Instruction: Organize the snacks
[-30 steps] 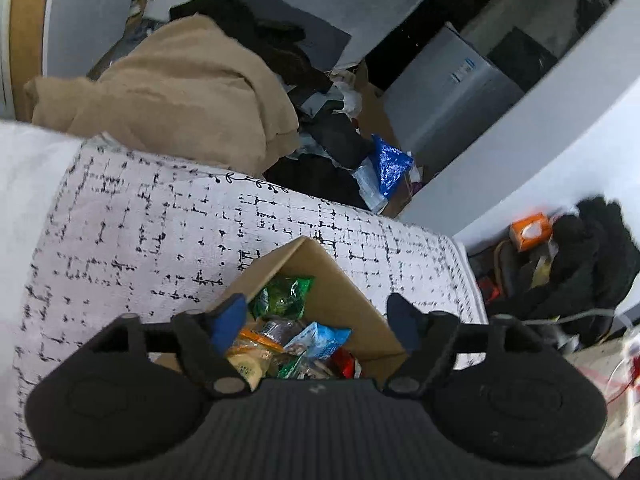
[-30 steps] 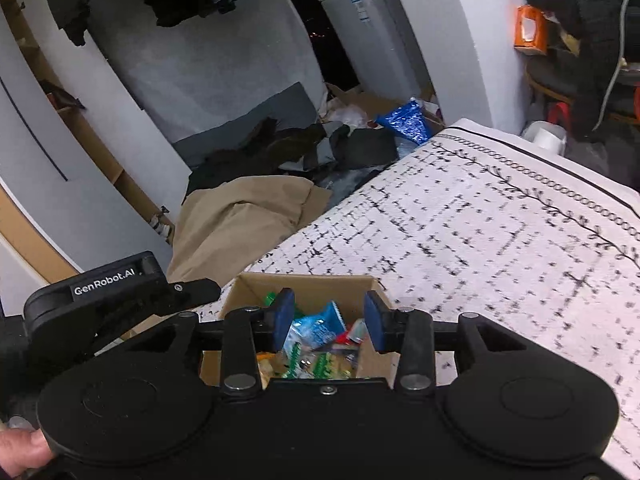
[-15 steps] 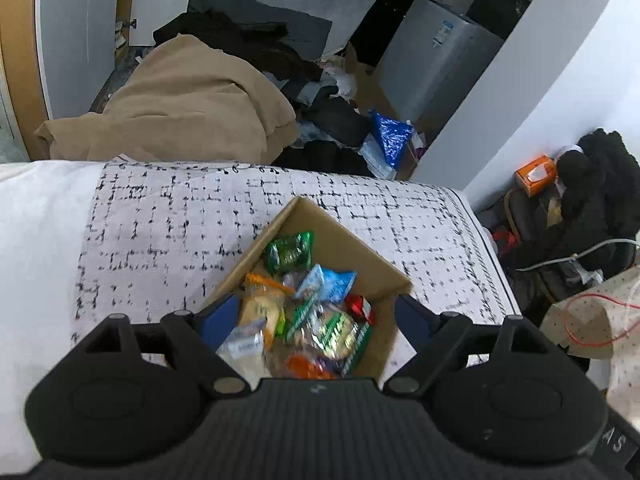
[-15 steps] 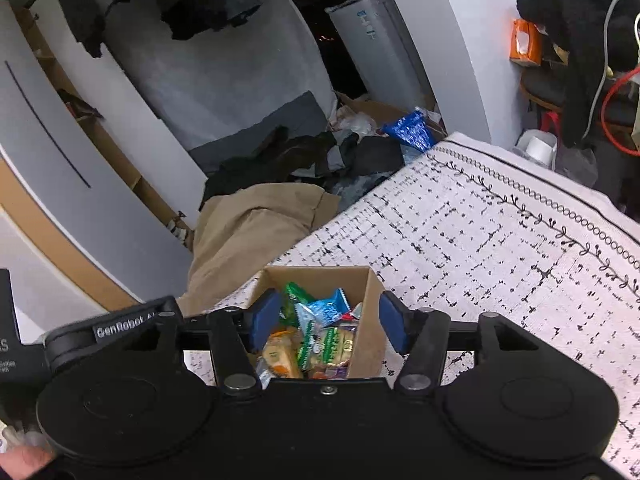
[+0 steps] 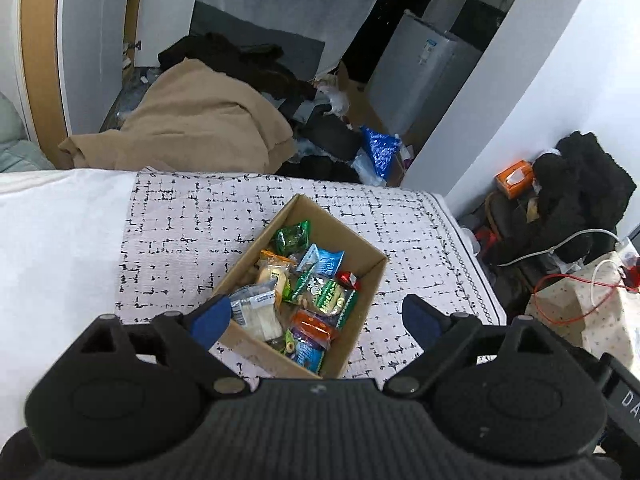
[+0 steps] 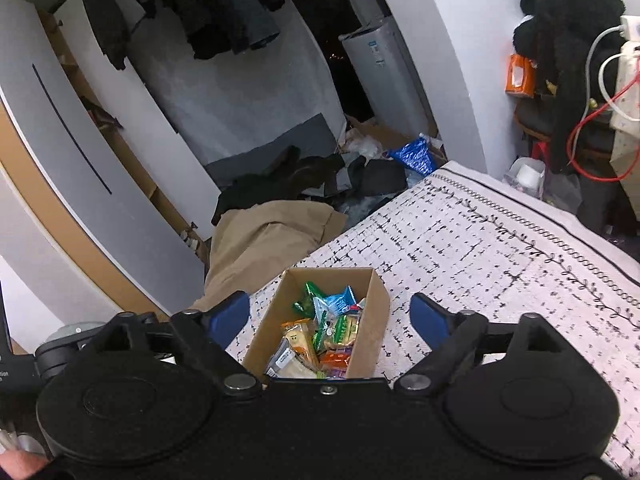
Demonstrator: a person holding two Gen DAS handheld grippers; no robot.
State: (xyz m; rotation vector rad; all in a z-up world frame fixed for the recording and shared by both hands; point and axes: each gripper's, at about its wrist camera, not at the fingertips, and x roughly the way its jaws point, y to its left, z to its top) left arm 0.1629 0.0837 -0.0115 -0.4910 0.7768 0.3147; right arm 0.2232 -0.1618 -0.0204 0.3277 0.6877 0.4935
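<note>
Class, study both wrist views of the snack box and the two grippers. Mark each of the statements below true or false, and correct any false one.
1. The cardboard box holds snack packets. True.
2. The left gripper grips a packet. False: its fingers are spread, holding nothing.
3. The box sits on a patterned cloth. True.
4. The right gripper is shut. False: it is open.
5. A green packet lies outside the box. False: it lies inside, at the far end.
</note>
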